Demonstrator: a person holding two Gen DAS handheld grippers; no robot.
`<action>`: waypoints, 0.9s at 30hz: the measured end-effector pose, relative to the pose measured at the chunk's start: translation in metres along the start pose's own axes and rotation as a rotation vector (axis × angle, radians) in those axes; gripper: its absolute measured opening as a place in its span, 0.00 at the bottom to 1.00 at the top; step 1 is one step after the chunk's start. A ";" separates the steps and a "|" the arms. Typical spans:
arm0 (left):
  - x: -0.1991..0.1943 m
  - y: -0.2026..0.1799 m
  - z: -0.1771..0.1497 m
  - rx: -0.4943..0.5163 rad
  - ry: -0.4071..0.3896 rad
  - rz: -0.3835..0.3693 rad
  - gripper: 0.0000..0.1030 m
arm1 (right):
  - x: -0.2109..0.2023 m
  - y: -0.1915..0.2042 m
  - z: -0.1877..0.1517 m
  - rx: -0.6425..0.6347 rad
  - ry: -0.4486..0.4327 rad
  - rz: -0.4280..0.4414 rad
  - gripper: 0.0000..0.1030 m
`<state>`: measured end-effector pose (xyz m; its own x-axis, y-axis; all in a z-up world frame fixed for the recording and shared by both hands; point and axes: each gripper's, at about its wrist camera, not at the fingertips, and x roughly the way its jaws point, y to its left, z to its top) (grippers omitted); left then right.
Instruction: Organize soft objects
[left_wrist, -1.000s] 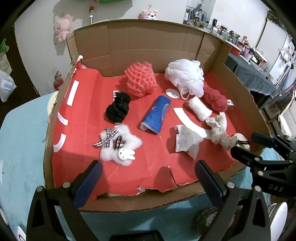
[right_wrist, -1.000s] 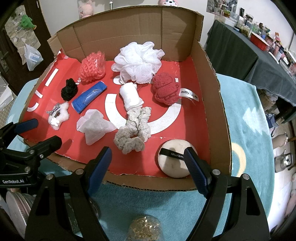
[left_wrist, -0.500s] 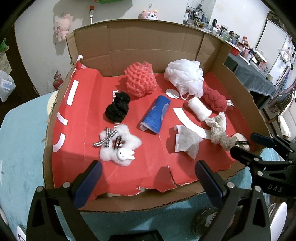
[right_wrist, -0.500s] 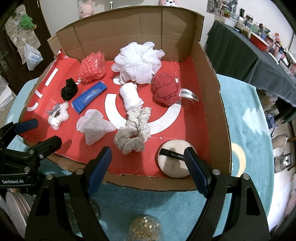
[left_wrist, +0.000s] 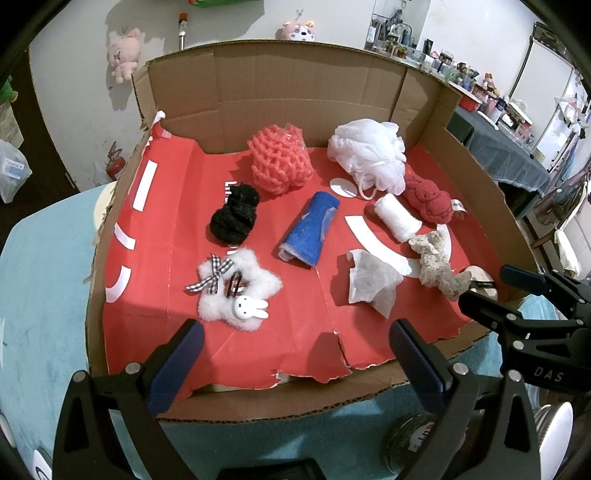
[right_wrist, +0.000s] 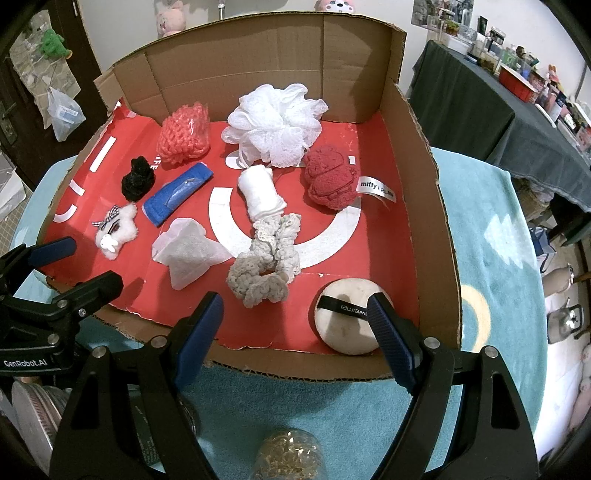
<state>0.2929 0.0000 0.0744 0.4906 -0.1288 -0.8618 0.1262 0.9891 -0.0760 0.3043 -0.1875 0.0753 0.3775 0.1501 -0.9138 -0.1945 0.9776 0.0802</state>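
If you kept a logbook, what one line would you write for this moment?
left gripper: open, empty | right gripper: open, empty | both at the cardboard box front edge | soft items untouched

Bright, even indoor light from above; short soft shadows beneath the objects; sharp focus centrally; strong fisheye bending and dark vignetted corners.

Round puff (left_wrist: 480, 277) mostly hidden behind right gripper (left_wrist: 491, 291), glass jar (right_wrist: 284, 459) cut off by bottom edge

Left claw (left_wrist: 295, 336) and right claw (right_wrist: 295, 306) both gape, empty.
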 end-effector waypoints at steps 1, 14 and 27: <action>0.000 0.000 0.000 0.000 0.000 -0.001 0.99 | 0.000 0.000 0.000 -0.001 0.001 0.000 0.77; 0.000 0.000 0.000 -0.002 0.001 -0.008 0.99 | 0.000 -0.001 0.000 -0.002 -0.001 -0.003 0.77; 0.000 0.001 0.000 -0.007 0.002 -0.002 0.99 | 0.000 -0.001 -0.001 -0.003 0.003 -0.007 0.77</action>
<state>0.2931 0.0013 0.0741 0.4888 -0.1302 -0.8626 0.1211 0.9894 -0.0806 0.3039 -0.1886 0.0746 0.3760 0.1422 -0.9156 -0.1948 0.9782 0.0720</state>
